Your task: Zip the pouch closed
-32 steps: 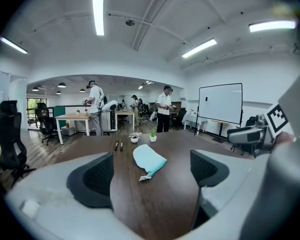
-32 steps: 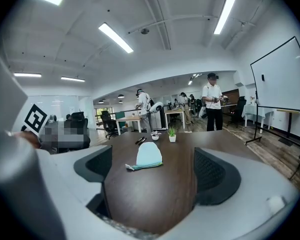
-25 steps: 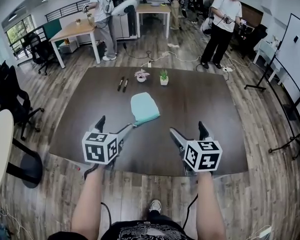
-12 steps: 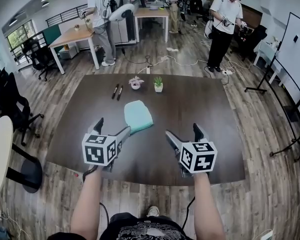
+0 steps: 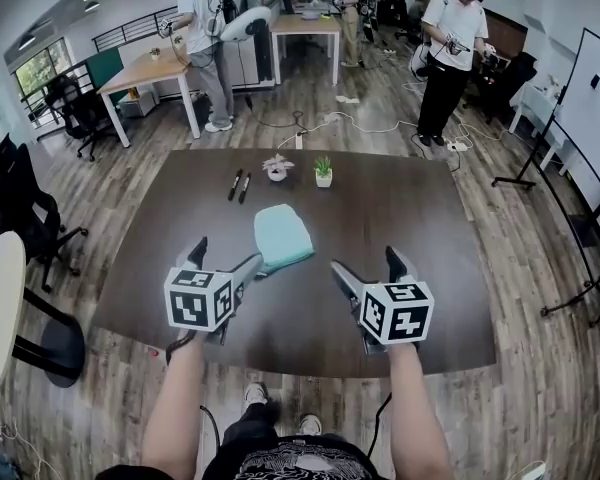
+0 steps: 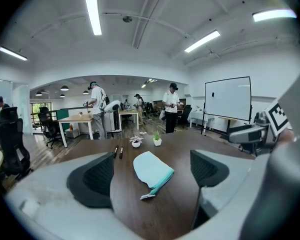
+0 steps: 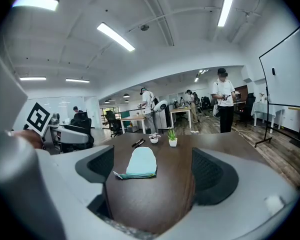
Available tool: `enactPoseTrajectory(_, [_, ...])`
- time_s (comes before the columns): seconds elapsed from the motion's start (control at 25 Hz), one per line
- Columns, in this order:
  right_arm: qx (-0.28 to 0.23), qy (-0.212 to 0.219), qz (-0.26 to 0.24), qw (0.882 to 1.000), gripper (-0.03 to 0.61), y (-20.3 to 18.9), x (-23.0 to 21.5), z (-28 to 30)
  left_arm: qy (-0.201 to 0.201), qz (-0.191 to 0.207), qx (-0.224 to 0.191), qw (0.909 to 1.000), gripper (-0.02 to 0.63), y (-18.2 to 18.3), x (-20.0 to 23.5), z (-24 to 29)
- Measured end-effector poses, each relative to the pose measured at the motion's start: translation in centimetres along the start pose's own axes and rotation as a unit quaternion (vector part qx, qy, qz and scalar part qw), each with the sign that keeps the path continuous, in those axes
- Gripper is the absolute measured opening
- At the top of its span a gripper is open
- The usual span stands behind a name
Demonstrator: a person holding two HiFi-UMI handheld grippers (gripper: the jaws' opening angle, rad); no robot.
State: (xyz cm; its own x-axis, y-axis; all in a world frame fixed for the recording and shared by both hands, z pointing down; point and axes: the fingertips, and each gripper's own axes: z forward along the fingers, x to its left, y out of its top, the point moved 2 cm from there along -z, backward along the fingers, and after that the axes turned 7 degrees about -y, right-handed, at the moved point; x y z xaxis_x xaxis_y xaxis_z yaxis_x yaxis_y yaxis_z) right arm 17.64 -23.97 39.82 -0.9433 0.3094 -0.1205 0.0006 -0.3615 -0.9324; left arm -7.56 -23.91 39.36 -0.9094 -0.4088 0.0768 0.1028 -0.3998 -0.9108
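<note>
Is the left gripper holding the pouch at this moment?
No, the jaws of the left gripper stand wide apart with nothing gripped, and the pouch lies on the table beyond them.

Dark wooden table (image 5: 420,278); toward its far edge, two black pens (image 5: 235,183), just right of them a pink-flowered pot (image 5: 277,168) and a green potted plant (image 5: 323,171). Beyond, people standing among desks; whiteboard (image 5: 590,108) far right.

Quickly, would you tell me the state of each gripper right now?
Left gripper: open, holding nothing.
Right gripper: open, holding nothing.
</note>
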Motion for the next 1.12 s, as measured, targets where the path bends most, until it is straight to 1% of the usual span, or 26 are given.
enactPoseTrajectory(0.2, [0.001, -0.008, -0.005, 1.0, 0.476, 0.5, 1.7, 1.7, -0.014, -0.002, -0.001, 0.9999, 0.486, 0.2, 2.3, 0.9])
enactPoseTrajectory(0.36, [0.002, -0.021, -0.001, 1.0, 0.474, 0.6, 2.7, 2.9, -0.025, 0.006, 0.001, 0.9997, 0.486, 0.7, 4.0, 1.7])
enactPoseTrajectory(0.56, [0.004, -0.035, 0.005, 0.999, 0.469, 0.7, 3.6, 4.4, -0.047, 0.006, 0.005, 0.9989, 0.486, 0.8, 5.8, 3.0])
enactPoseTrajectory(0.72, [0.014, -0.043, 0.007, 0.999, 0.453, 0.2, 5.0, 5.7, -0.074, 0.004, 0.02, 0.9971, 0.486, -0.4, 7.1, 4.3])
enactPoseTrajectory(0.96, [0.035, -0.045, 0.02, 0.998, 0.446, -1.9, 6.5, 7.4, -0.122, -0.019, 0.05, 0.9911, 0.486, -3.3, 7.7, 6.1])
enactPoseTrajectory(1.12, [0.048, -0.042, 0.029, 0.998, 0.422, -3.3, 7.8, 8.5, -0.152, -0.008, 0.073, 0.9856, 0.486, -5.2, 7.8, 7.2])
